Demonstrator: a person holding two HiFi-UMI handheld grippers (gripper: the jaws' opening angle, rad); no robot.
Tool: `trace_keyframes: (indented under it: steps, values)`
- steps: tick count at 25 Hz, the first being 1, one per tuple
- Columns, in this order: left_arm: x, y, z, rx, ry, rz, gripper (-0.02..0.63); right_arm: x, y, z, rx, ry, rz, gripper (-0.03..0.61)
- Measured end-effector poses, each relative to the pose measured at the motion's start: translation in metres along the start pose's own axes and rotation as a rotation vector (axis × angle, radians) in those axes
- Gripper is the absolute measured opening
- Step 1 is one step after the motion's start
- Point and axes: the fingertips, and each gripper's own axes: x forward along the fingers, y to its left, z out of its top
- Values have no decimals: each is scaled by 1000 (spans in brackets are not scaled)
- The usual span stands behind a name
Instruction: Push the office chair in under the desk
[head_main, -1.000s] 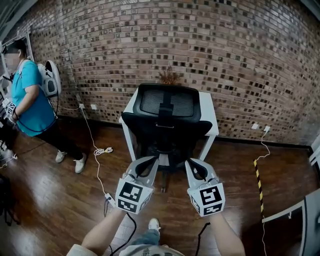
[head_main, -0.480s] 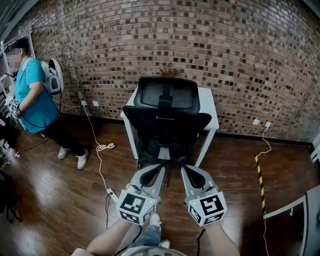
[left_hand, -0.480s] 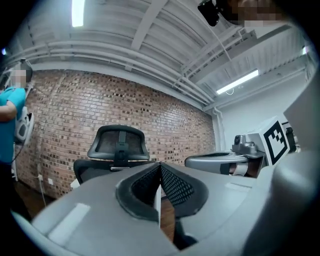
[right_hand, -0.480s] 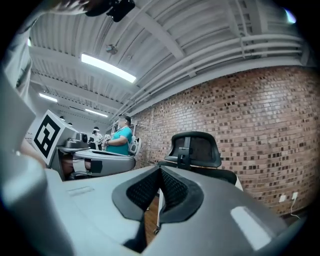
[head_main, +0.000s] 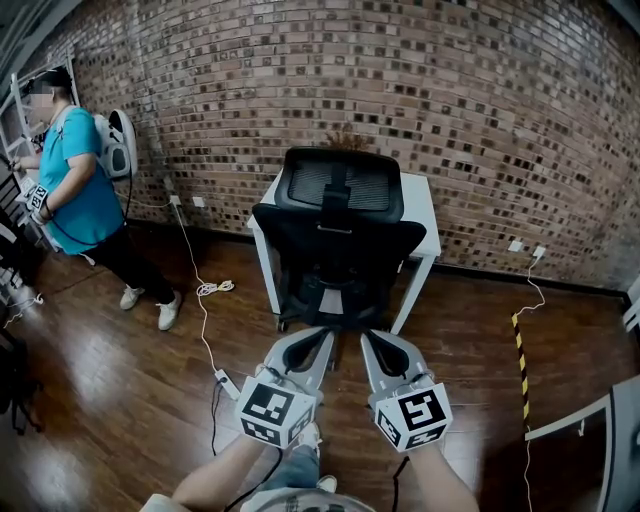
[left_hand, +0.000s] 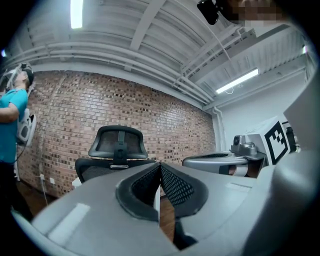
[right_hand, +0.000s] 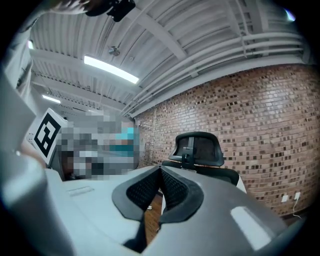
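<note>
A brick wall (head_main: 480, 120) and a dark wooden floor (head_main: 110, 400) frame the scene. One white desk (head_main: 420, 215) stands against the wall. The one black office chair (head_main: 335, 250) faces it, with its back rising in front of the desk edge and its seat apparently already between the desk legs. One person in a teal shirt (head_main: 75, 190) stands well apart at the left.

The chair looks fairly heavy, but it should roll easily on this smooth floor. It will probably swivel or veer if pushed off-centre. The mesh back would give under pressure, so the stiff places are the better contact: the frame of the back on either side of the centre spine, or the seat's rear edge. It needs pushing only, no grasp.

There are two grippers, side by side and near the chair's base but not touching it. The left gripper (head_main: 322, 338) has its jaws pressed together on nothing, and so does the right gripper (head_main: 372, 340). Closed tips like these suit a blunt, even shove.

At least two white cables lie on the floor, one on the left (head_main: 200, 310) and one on the right (head_main: 528, 290).
</note>
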Motion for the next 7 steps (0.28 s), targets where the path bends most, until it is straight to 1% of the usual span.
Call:
trace_keyframes:
  steps: [7]
  values:
    - [-1, -5, 1, 5, 8, 0, 17, -3, 1, 4, -4, -10, 8, 2]
